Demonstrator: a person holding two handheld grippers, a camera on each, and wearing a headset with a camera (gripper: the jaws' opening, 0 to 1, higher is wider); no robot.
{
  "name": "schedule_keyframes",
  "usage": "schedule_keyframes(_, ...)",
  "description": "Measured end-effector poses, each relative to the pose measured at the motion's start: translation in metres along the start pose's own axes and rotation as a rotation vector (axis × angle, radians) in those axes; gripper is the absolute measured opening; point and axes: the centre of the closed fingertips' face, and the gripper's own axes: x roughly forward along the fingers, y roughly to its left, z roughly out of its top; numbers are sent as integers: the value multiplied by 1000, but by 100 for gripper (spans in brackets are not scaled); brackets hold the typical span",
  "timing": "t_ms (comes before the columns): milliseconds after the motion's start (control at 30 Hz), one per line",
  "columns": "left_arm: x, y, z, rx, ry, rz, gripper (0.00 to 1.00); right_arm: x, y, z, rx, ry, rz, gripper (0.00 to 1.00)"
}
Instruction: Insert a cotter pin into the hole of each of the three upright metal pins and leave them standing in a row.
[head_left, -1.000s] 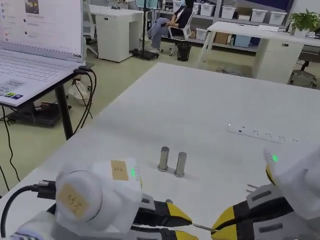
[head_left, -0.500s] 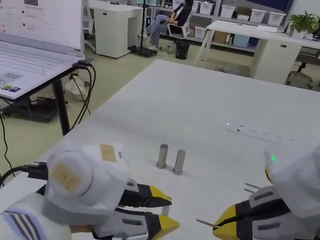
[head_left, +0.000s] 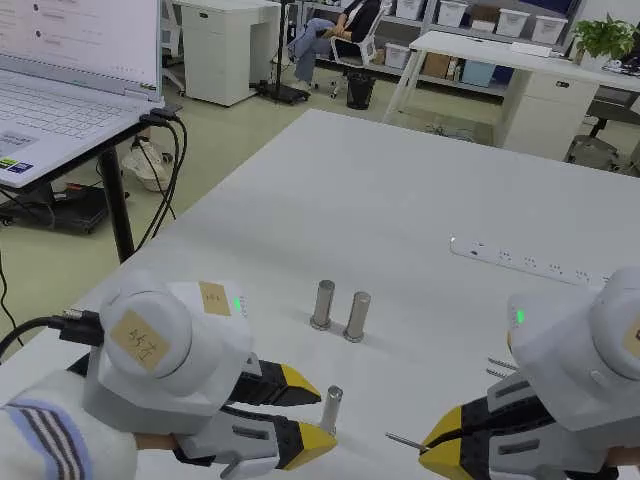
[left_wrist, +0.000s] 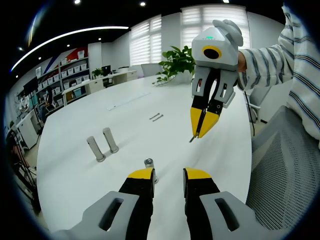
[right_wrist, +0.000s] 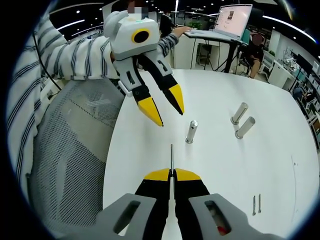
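Note:
Two bare metal pins (head_left: 323, 304) (head_left: 357, 316) stand side by side at mid table. A third metal pin (head_left: 331, 408) stands nearer me, just off the yellow tips of my left gripper (head_left: 305, 412), which is open and empty. The left gripper view has this pin (left_wrist: 149, 167) beside its left jaw tip. My right gripper (head_left: 440, 450) is shut on a thin cotter pin (head_left: 405, 440), which points at the near pin from a short way to its right. In the right gripper view the cotter pin (right_wrist: 171, 157) points past the near pin (right_wrist: 191, 131) toward the left gripper (right_wrist: 167, 107).
Two spare cotter pins (head_left: 498, 368) lie on the white table to the right. A white power strip (head_left: 520, 265) lies further back. A laptop (head_left: 60, 100) on a stand sits off the table's left edge. A mesh chair (right_wrist: 75, 150) is behind me.
My left gripper has opened and let go of the near metal pin, which now stands free. The right gripper's cotter pin tip has drawn back from the pin.

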Motion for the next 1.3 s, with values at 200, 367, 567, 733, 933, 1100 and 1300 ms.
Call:
schedule_keyframes(200, 2, 2, -5, -2, 13, -2, 19, 6, -6, -1, 2, 14, -13, 0)
schedule_keyframes(367, 5, 8, -8, -7, 19, 11, 18, 13, -11, -3, -5, 41, -31, 0)
schedule_keyframes(567, 9, 19, -5, 0, 24, 28, 18, 22, -22, 2, -28, 62, -45, 0)
schedule_keyframes(733, 14, 26, -2, 52, 45, 19, 18, 29, -26, 9, -29, 69, -41, 0)
schedule_keyframes(933, 18, 30, 0, 99, 66, -4, 19, 37, -27, 12, 12, 64, -50, 0)
schedule_keyframes(1100, 22, 29, -1, 133, 86, -33, 19, 41, -29, 14, 44, 54, -65, 0)
schedule_keyframes(1300, 24, 28, -3, 137, 94, -47, 20, 44, -30, 19, 58, 35, -68, 0)
